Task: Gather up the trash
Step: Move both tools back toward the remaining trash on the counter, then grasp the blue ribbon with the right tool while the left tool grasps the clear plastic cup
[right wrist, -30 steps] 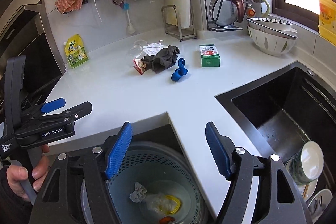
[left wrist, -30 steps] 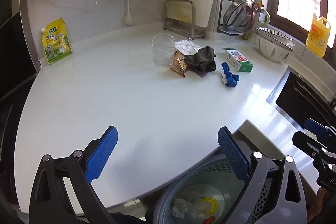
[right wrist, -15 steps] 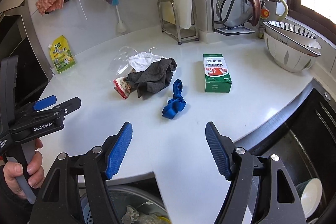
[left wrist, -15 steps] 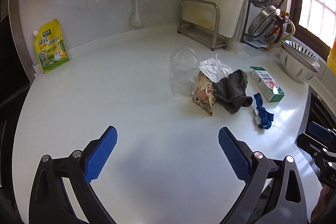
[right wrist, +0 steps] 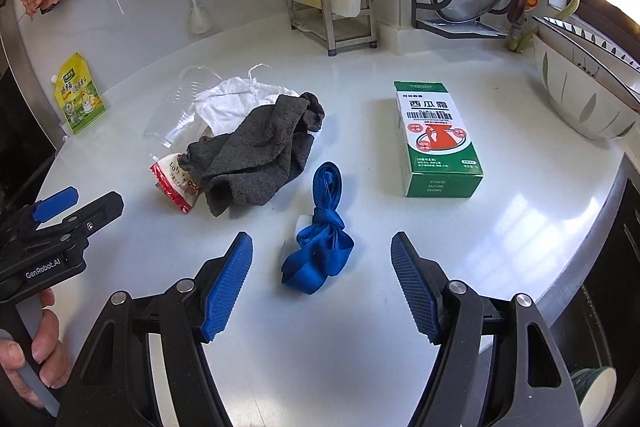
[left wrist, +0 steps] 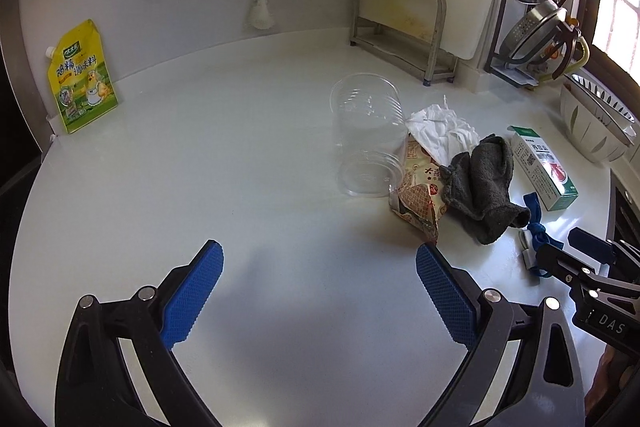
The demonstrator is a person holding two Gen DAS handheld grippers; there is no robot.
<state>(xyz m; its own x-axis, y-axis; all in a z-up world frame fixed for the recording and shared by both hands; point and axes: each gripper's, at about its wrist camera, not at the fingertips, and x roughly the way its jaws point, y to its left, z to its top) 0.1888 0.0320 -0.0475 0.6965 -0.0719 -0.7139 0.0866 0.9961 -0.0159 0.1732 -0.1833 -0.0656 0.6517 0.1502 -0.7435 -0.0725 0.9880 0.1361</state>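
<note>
Trash lies in a cluster on the white counter (left wrist: 200,167): a clear plastic cup (left wrist: 368,135) on its side, a crumpled white tissue (left wrist: 440,127), a snack wrapper (left wrist: 418,191), a grey cloth (left wrist: 480,183), a knotted blue ribbon (right wrist: 320,239) and a green box (right wrist: 438,139). My left gripper (left wrist: 320,291) is open and empty, short of the cup and wrapper. My right gripper (right wrist: 322,287) is open and empty, just short of the blue ribbon. The cup (right wrist: 180,107), tissue (right wrist: 232,99), wrapper (right wrist: 176,183) and cloth (right wrist: 256,147) also show in the right wrist view.
A yellow seasoning pouch (left wrist: 80,79) leans on the back wall at left. A metal rack (left wrist: 400,27) with a cutting board, a dish rack (left wrist: 552,7) and a white bowl (right wrist: 580,95) stand at the back right. A dark sink (right wrist: 612,267) lies at right.
Both grippers have moved forward over the counter toward the trash cluster. The waste basket below the counter edge has dropped out of both views. Both stay open.
</note>
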